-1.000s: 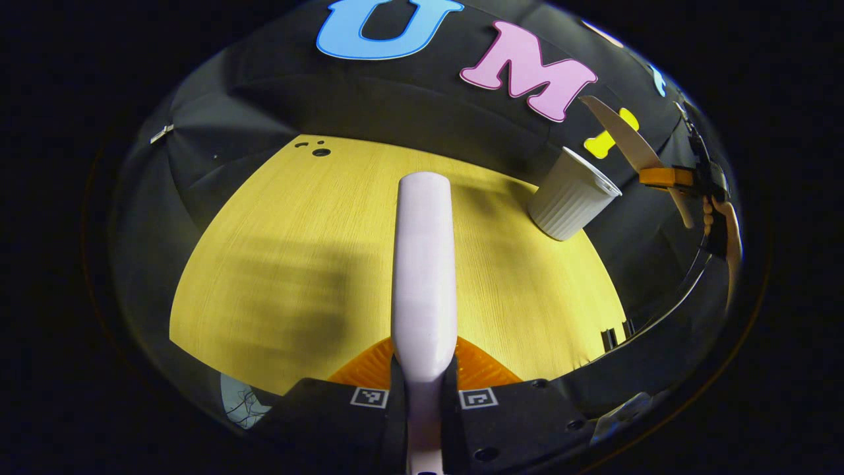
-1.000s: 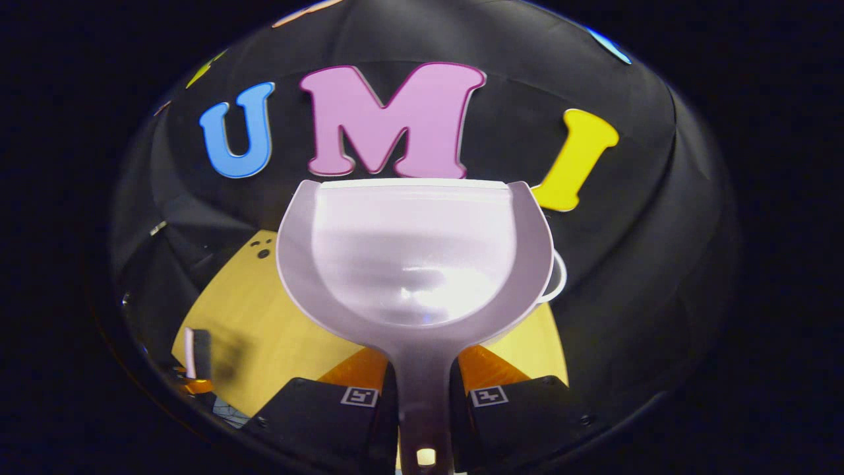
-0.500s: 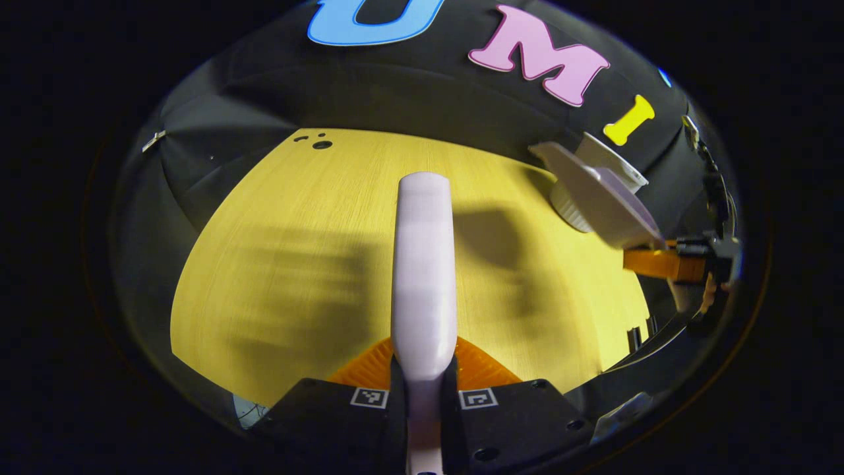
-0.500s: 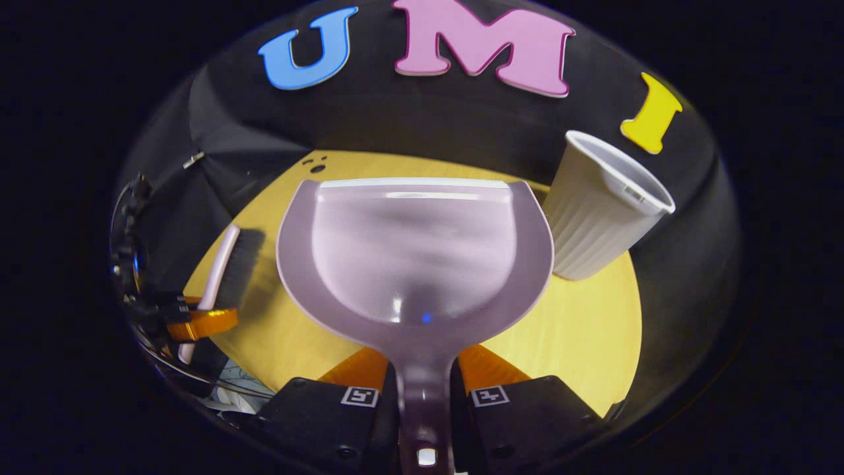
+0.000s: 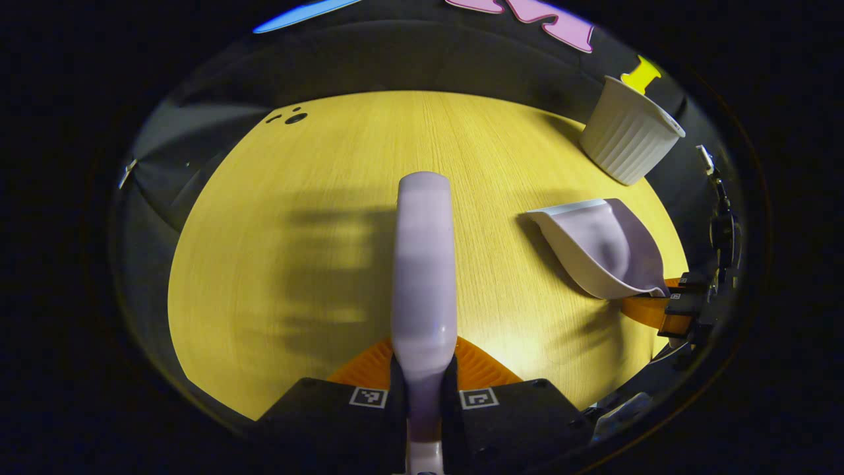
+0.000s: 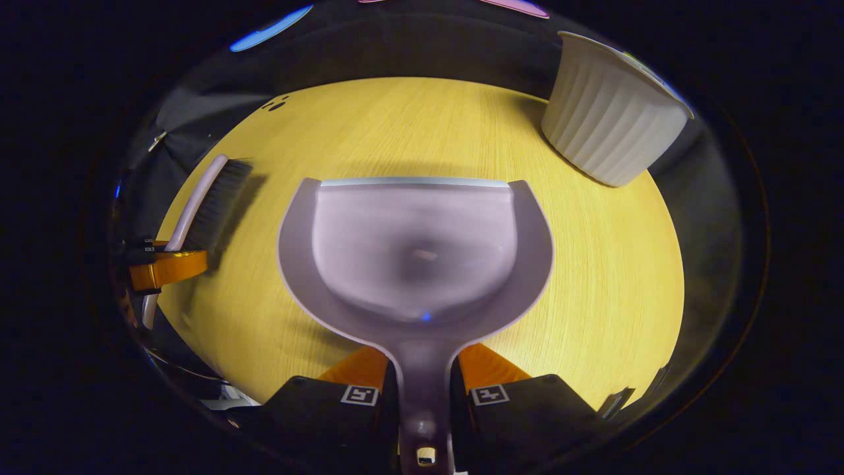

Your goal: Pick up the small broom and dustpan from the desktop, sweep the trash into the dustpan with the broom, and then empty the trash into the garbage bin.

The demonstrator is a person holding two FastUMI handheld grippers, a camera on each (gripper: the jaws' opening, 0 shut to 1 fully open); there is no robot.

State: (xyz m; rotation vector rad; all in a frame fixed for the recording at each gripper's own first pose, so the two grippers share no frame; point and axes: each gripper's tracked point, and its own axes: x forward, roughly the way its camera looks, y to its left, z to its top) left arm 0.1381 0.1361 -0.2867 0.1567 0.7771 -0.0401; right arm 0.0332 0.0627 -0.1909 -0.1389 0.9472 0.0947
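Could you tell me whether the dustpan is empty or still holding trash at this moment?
Empty: the right gripper view shows the dustpan's bare scoop, with no scraps inside.

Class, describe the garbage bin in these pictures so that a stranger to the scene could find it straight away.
Start at the yellow wooden table and go to its far right corner. There the bin stands upright beside the black cloth wall, apart from the dustpan and the broom. It is the one white, ribbed, cup-shaped thing, and no gripper holds it.
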